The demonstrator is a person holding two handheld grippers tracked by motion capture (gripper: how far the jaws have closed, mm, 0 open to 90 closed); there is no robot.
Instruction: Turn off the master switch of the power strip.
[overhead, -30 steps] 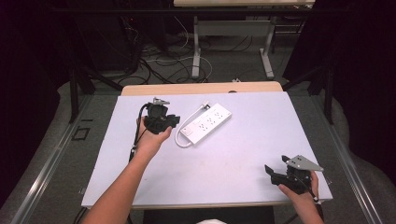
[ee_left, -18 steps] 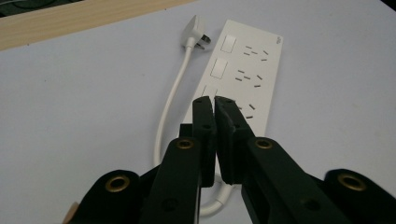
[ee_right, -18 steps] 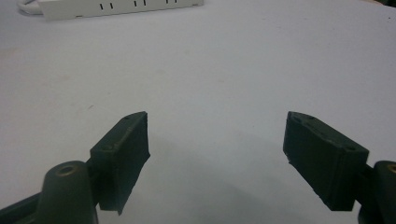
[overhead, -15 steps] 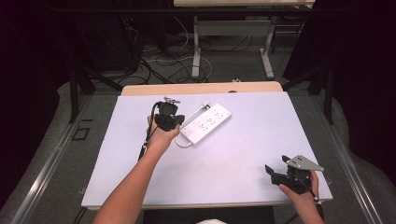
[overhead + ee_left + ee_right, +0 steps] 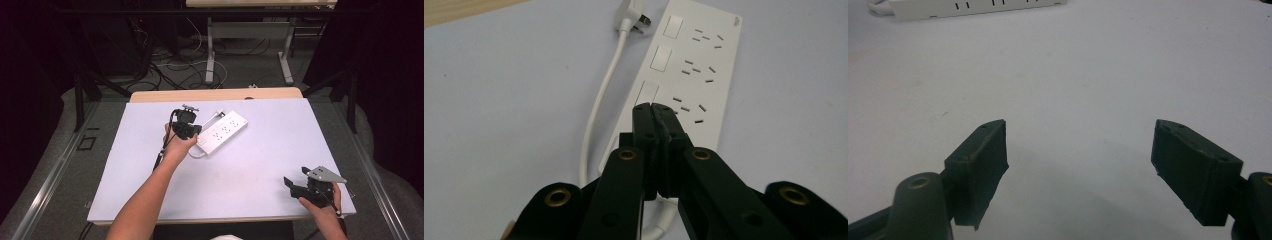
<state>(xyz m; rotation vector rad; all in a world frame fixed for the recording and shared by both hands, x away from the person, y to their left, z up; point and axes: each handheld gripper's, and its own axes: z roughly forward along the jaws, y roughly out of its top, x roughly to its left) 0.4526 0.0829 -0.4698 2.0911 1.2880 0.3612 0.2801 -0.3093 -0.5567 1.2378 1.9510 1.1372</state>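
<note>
On the pale lilac rectangular desk (image 5: 250, 170), the white plastic three-socket power strip (image 5: 222, 133) lay toward the far side, its white cord looping back beside it. The left gripper (image 5: 654, 107) had moved in from the strip's left and sunk over its near end (likely lining up on the nearest switch). Its jaws had closed fully, nothing between them. The right gripper (image 5: 1080, 150) rested near the front right corner, jaws wide and empty
</note>
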